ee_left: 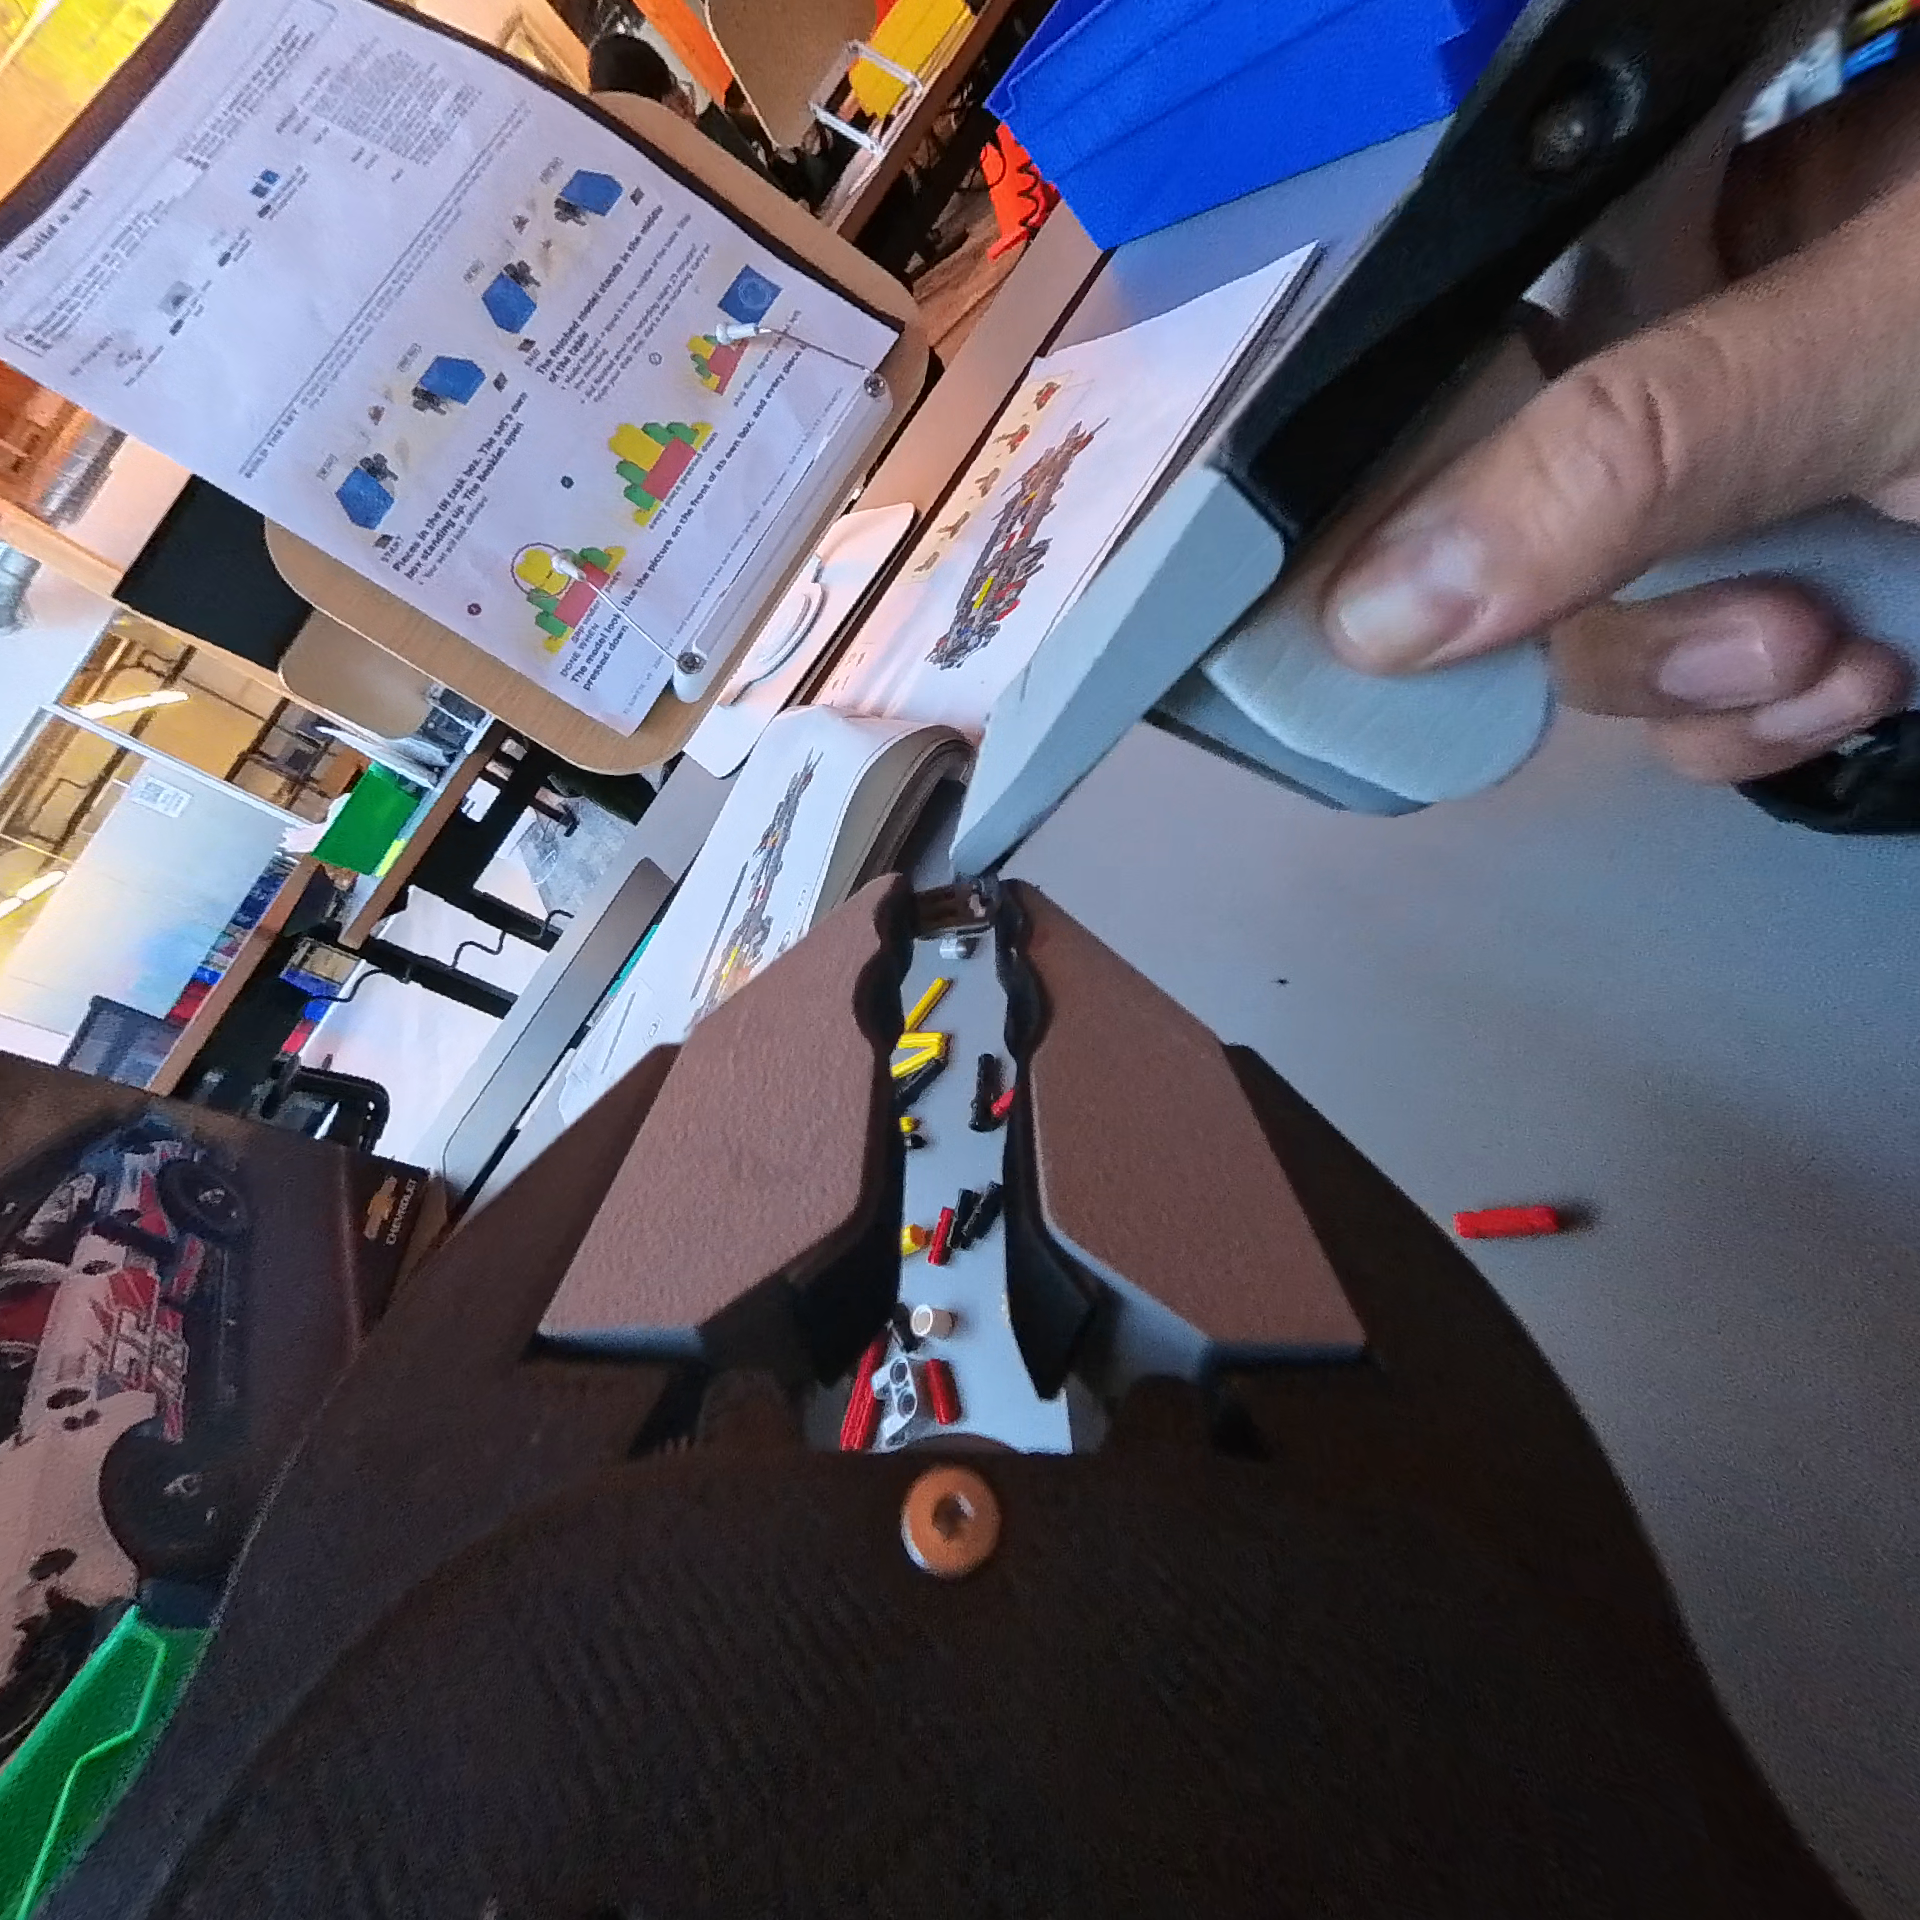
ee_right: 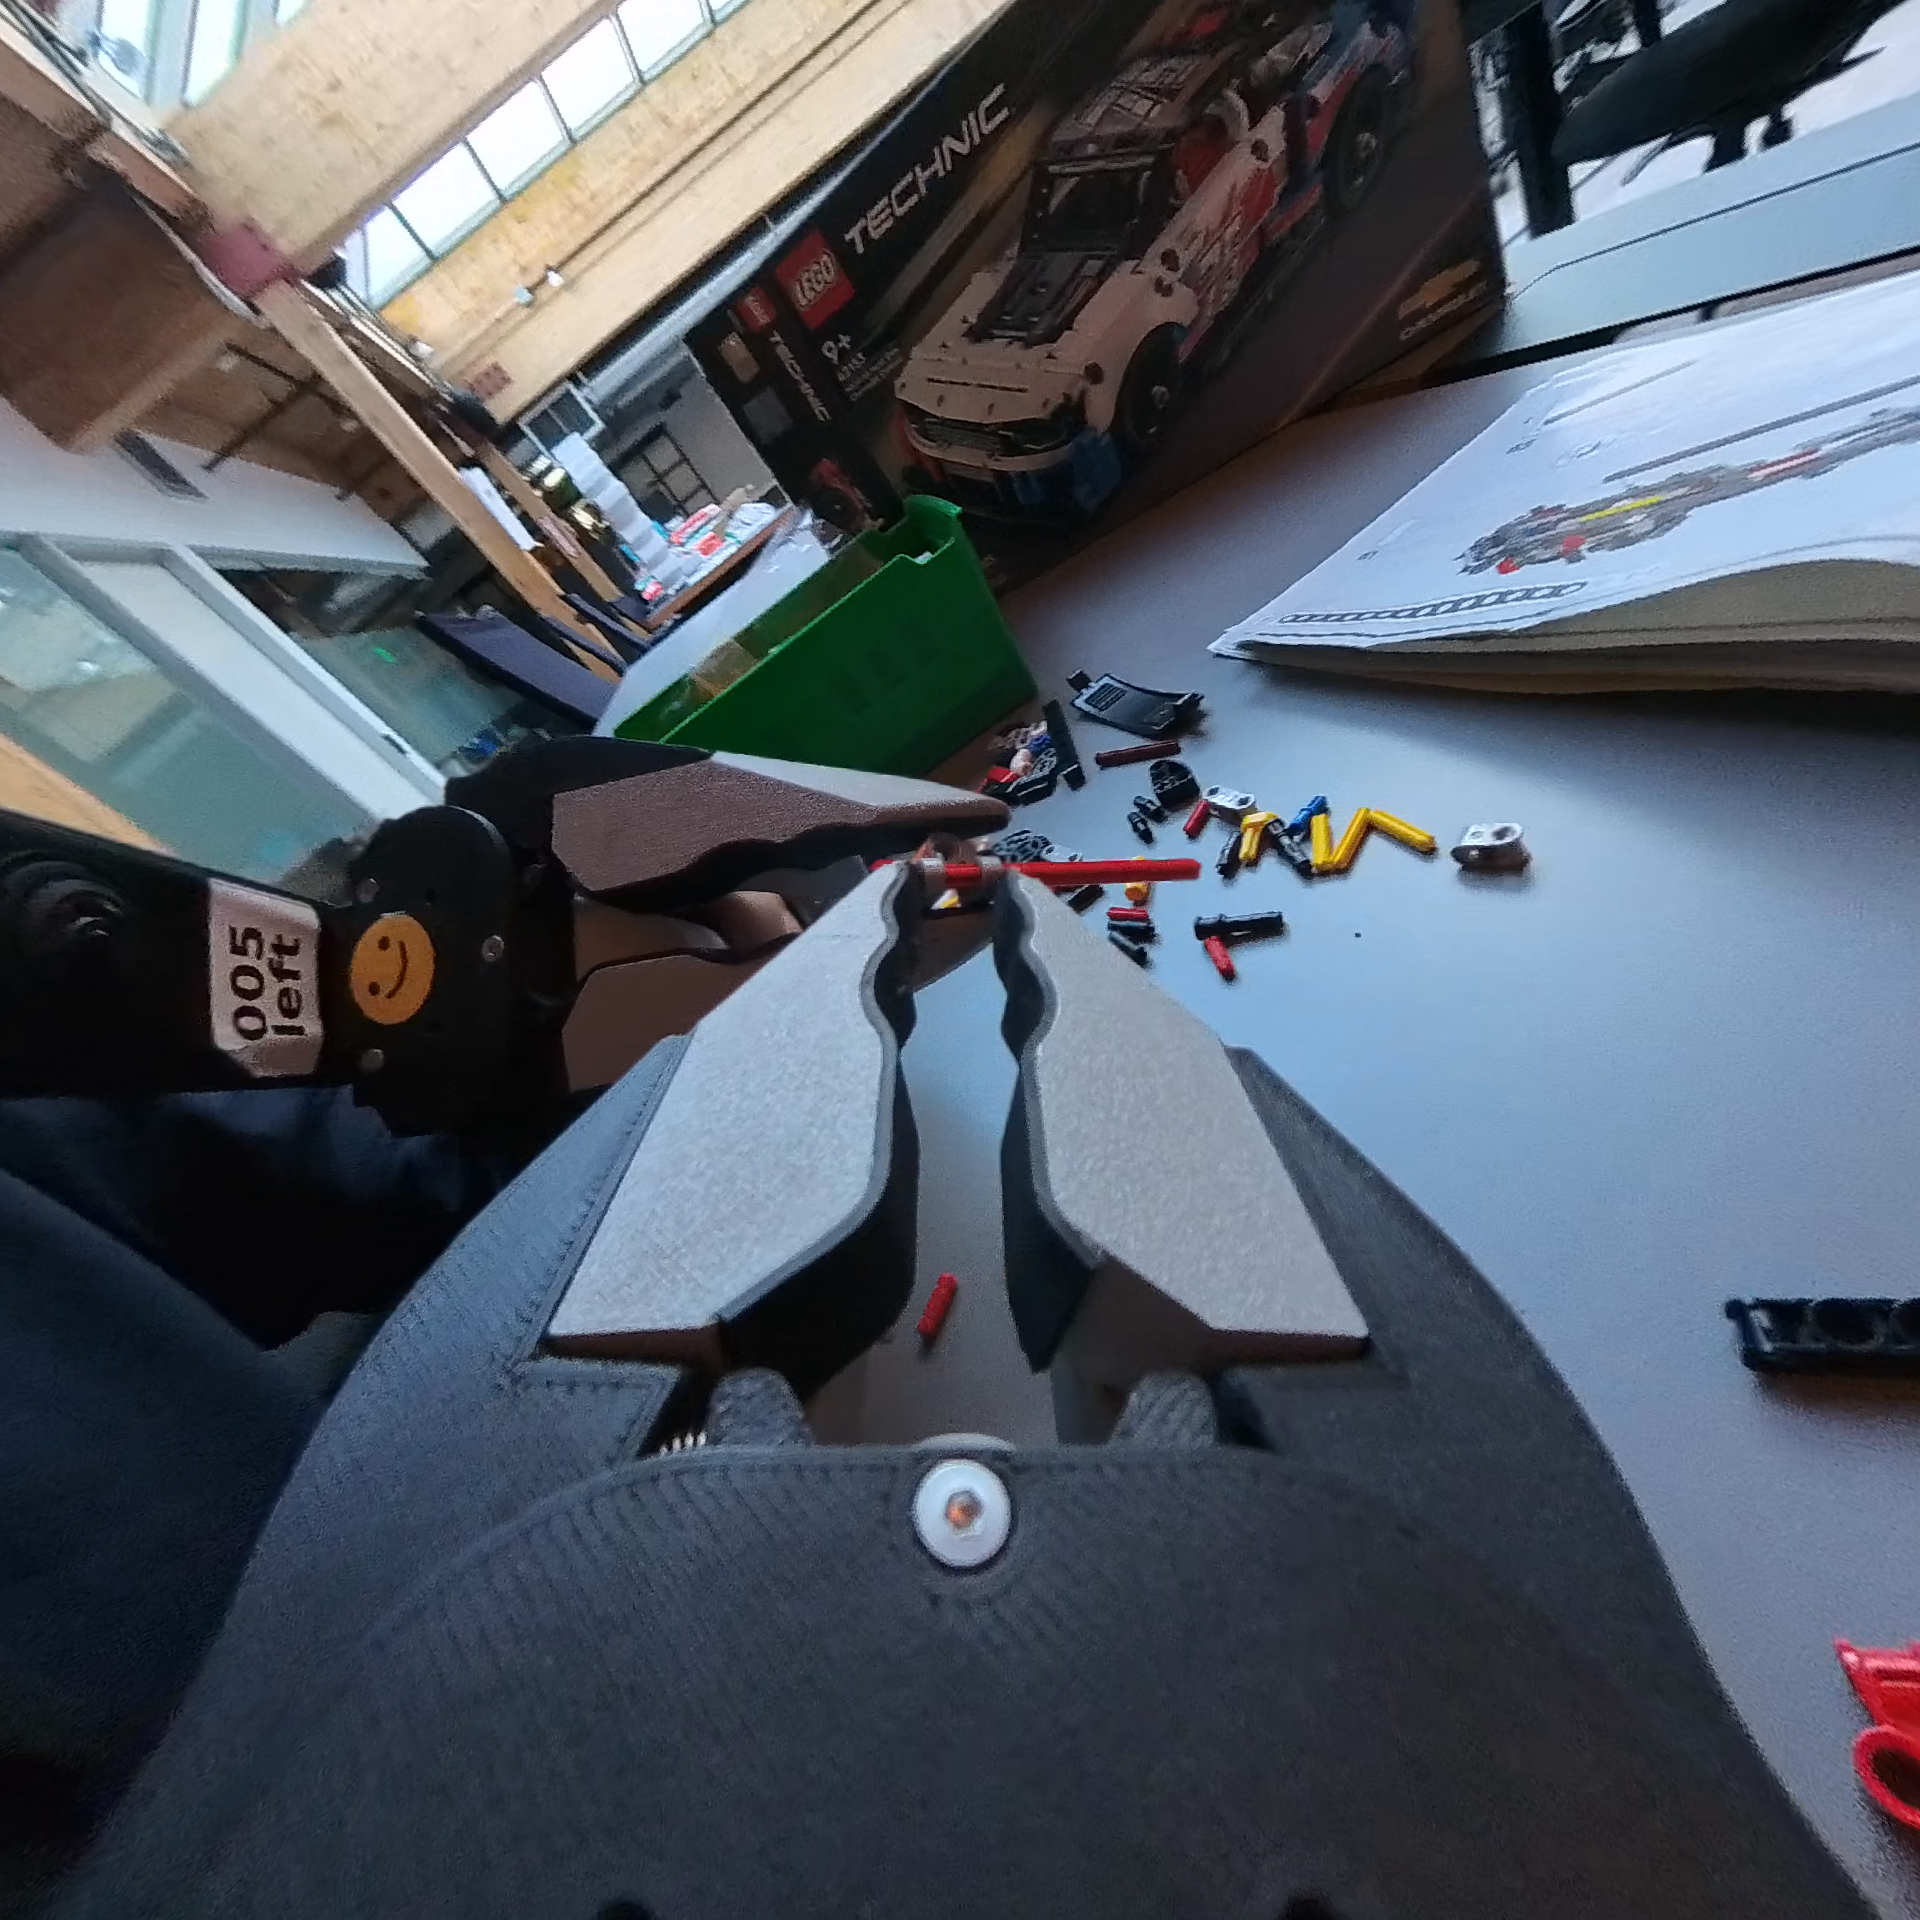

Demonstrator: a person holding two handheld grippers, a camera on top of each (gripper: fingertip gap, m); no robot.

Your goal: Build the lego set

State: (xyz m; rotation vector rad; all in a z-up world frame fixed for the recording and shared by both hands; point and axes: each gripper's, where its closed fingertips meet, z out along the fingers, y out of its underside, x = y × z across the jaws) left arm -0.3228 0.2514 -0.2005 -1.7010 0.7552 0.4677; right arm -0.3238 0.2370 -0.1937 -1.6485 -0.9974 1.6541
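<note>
The brown left gripper (ee_right: 961, 831) and grey right gripper (ee_right: 951, 883) are meeting tip to tip above the grey counter (ee_right: 1558, 1039), their fingers pinching a small grey connector piece (ee_right: 940, 871) on a thin red plastic axle (ee_right: 1101, 871).

Left gripper (ee_left: 954, 906) tips pinch a small dark piece (ee_left: 943, 906); the grey gripper (ee_left: 1023, 769), held by a hand (ee_left: 1621, 499), touches that piece from above. Open booklet (ee_left: 831, 790) just left of it; loose red pin (ee_left: 1507, 1222) well right on grey table (ee_left: 1455, 987).
</note>
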